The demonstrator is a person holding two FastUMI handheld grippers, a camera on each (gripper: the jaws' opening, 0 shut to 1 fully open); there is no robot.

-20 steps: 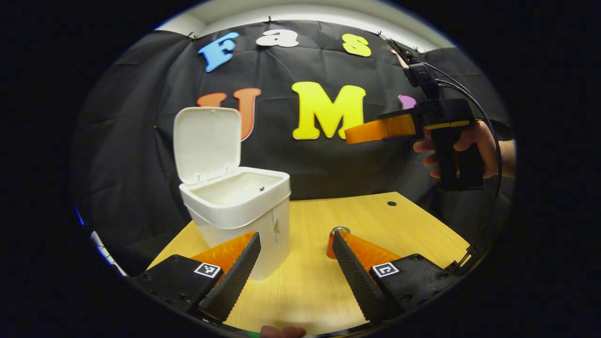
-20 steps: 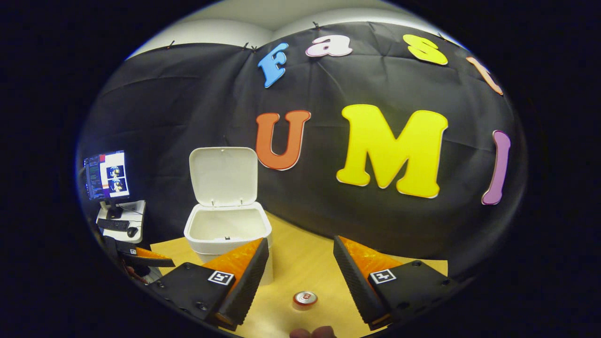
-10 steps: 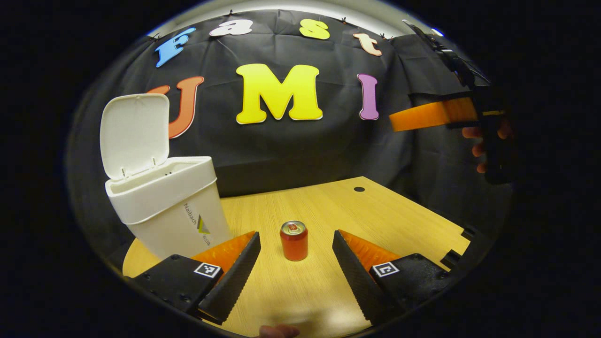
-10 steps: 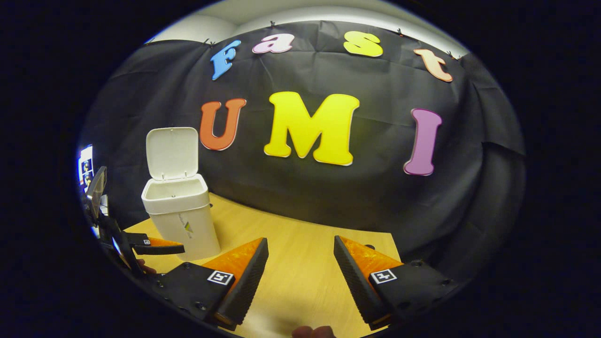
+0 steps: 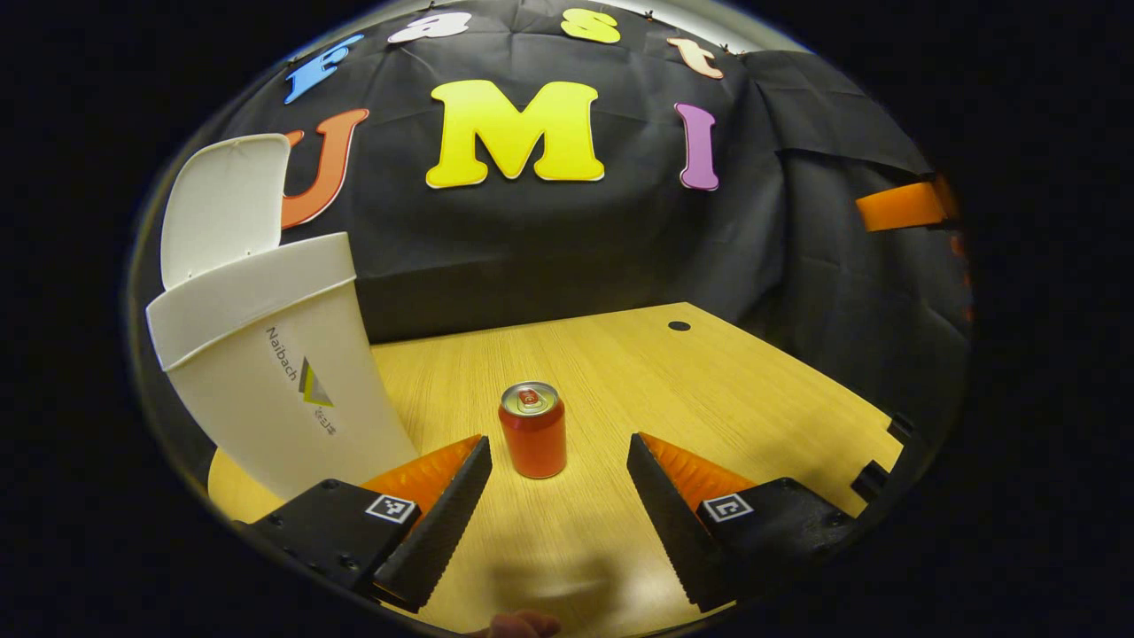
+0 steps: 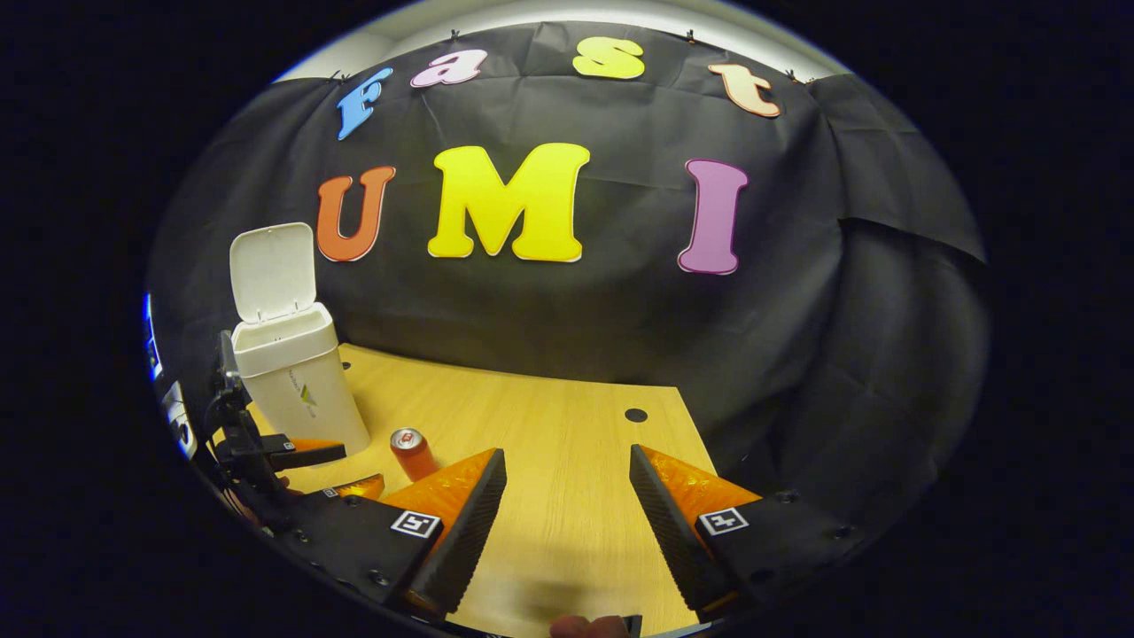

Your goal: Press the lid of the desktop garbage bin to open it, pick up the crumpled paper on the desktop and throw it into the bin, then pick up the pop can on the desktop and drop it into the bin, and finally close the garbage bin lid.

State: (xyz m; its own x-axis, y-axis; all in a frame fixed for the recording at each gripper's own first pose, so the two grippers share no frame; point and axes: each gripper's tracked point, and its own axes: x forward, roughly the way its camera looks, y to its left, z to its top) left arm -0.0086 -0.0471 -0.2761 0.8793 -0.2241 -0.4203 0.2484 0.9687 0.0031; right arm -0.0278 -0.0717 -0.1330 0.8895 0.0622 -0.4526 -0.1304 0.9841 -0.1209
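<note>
A red pop can (image 5: pixel 532 430) stands upright on the wooden desktop (image 5: pixel 709 381), just ahead of my left gripper (image 5: pixel 558 514). That gripper is open, and the can sits in line with the gap between its fingers, beyond the tips. The white bin (image 5: pixel 266 372) stands close at the left with its lid (image 5: pixel 221 204) raised. In the right gripper view the bin (image 6: pixel 297 390), its upright lid (image 6: pixel 270 270) and the can (image 6: pixel 413 452) lie far left, with the left gripper (image 6: pixel 332 470) low beside them. My right gripper (image 6: pixel 567 523) is open and holds nothing, above the desk's right part.
A small round hole (image 5: pixel 679 326) marks the desk near its far right corner. Black cloth walls close the back and right. The right gripper's finger (image 5: pixel 904 206) hangs high at the right edge of the left gripper view. A person's fingertip (image 5: pixel 518 626) shows at the bottom.
My left gripper has swung right from the bin and dropped towards the can, which now sits centred and nearer. My right gripper has pulled back to the right, away from the bin.
</note>
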